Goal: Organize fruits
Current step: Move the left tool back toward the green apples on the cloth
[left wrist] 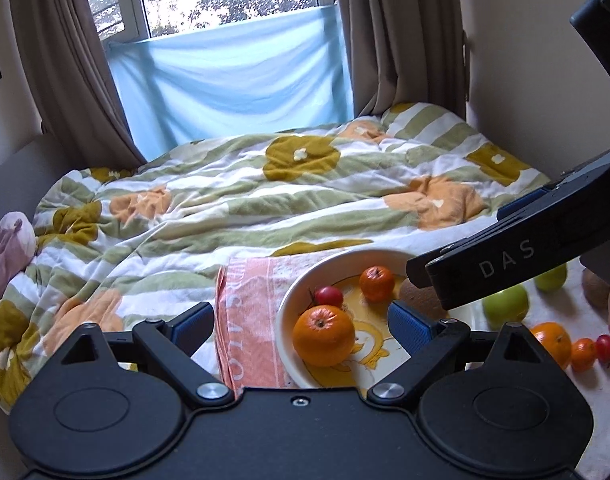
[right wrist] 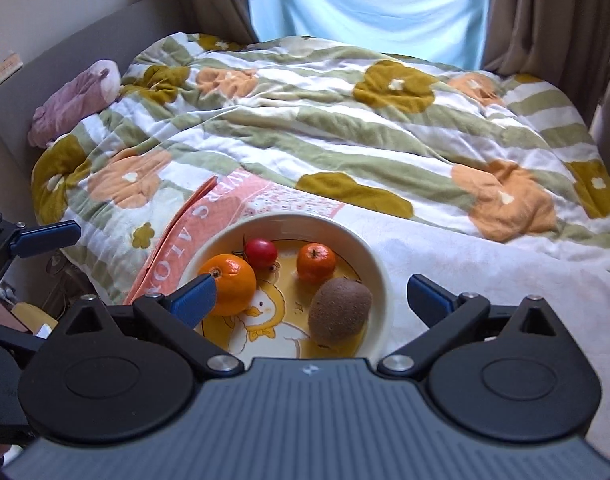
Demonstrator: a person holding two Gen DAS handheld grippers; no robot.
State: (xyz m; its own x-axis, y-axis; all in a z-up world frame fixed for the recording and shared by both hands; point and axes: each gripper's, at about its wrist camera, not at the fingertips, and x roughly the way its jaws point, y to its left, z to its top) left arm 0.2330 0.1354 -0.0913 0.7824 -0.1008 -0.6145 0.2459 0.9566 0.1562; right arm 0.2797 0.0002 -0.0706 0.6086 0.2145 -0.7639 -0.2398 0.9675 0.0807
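Cream ceramic bowl [right wrist: 379, 264] holding large orange [right wrist: 230, 283], small tangerine [right wrist: 316, 262], red cherry tomato [right wrist: 261, 253], brown kiwi [right wrist: 339, 311], bowl's near rim hidden behind right gripper [right wrist: 311, 298] with jaws spread wide and empty, left gripper [left wrist: 301, 320] likewise agape, green apples [left wrist: 507, 306] partly blocked beside bowl.

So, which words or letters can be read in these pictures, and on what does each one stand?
"DAS": white letters on the right gripper, cut off by the edge.
"ERS SALO": pink towel, left view, partly hidden.
"S ATOR": same towel, right view, partly hidden.
Wall pictures: too blurred to read.
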